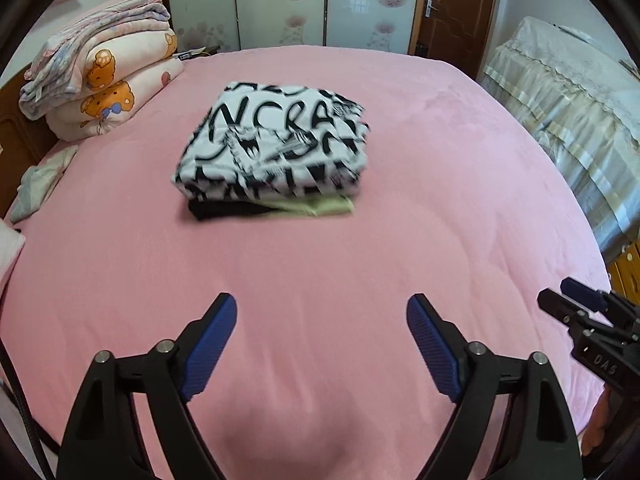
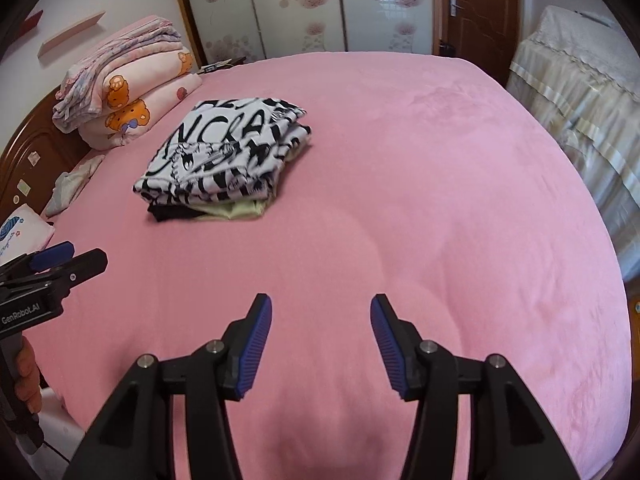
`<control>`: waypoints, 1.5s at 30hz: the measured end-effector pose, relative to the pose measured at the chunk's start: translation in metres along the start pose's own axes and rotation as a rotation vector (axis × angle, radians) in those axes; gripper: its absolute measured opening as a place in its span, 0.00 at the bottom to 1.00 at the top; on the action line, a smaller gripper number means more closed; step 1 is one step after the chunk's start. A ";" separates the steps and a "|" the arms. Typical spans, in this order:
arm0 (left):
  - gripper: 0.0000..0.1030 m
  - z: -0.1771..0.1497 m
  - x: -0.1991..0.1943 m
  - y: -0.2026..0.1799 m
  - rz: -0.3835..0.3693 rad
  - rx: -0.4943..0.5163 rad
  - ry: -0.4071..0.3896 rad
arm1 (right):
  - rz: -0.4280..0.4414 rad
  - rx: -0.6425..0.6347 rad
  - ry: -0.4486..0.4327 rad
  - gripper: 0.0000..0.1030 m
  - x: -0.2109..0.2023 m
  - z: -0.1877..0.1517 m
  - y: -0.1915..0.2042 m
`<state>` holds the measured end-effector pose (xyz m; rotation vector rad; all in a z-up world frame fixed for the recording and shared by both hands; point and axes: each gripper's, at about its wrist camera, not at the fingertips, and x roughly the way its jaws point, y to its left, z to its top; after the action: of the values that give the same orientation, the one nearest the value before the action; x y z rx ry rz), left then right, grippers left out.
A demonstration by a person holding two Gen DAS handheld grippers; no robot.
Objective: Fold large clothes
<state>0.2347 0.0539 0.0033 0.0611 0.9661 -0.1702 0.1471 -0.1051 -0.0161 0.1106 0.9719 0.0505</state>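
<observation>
A folded white garment with black lettering (image 1: 276,148) (image 2: 224,156) lies on top of a small stack on the pink bed (image 1: 320,264) (image 2: 400,220). Under it a folded light-green piece (image 1: 316,206) (image 2: 236,211) and a black piece (image 1: 224,210) (image 2: 168,213) stick out. My left gripper (image 1: 322,312) hangs over bare bedding well in front of the stack, its blue pads (image 1: 212,344) wide apart with nothing between them. My right gripper (image 2: 321,312) is also over bare bedding, open and empty. Each gripper shows at the edge of the other's view, the right gripper (image 1: 568,304) and the left gripper (image 2: 68,258).
Folded quilts with a bear print (image 1: 104,92) (image 2: 128,96) are piled at the bed's far left by a wooden headboard (image 2: 28,152). A covered piece of furniture (image 1: 568,112) (image 2: 580,112) stands to the right. Wardrobe doors and a brown door (image 1: 452,8) are behind the bed.
</observation>
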 end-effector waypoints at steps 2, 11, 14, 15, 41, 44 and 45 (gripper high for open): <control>0.86 -0.020 -0.009 -0.013 0.009 0.003 -0.004 | -0.005 0.021 0.004 0.50 -0.007 -0.020 -0.007; 0.93 -0.092 -0.057 -0.055 -0.031 -0.036 -0.022 | -0.040 0.089 -0.031 0.56 -0.057 -0.096 -0.027; 0.93 -0.112 -0.072 -0.068 -0.003 -0.029 -0.039 | -0.039 0.105 -0.070 0.70 -0.079 -0.111 -0.027; 0.93 -0.115 -0.075 -0.071 0.008 -0.026 -0.042 | -0.045 0.099 -0.085 0.71 -0.085 -0.115 -0.027; 0.93 -0.162 -0.112 -0.096 0.031 -0.027 -0.061 | -0.081 0.041 -0.183 0.72 -0.138 -0.146 -0.016; 0.93 -0.164 -0.113 -0.095 0.026 -0.032 -0.061 | -0.073 0.050 -0.180 0.72 -0.139 -0.149 -0.018; 0.93 -0.164 -0.113 -0.094 0.024 -0.032 -0.061 | -0.069 0.053 -0.180 0.72 -0.139 -0.150 -0.019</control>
<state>0.0228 -0.0042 0.0054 0.0382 0.9066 -0.1336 -0.0550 -0.1261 0.0122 0.1280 0.7963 -0.0486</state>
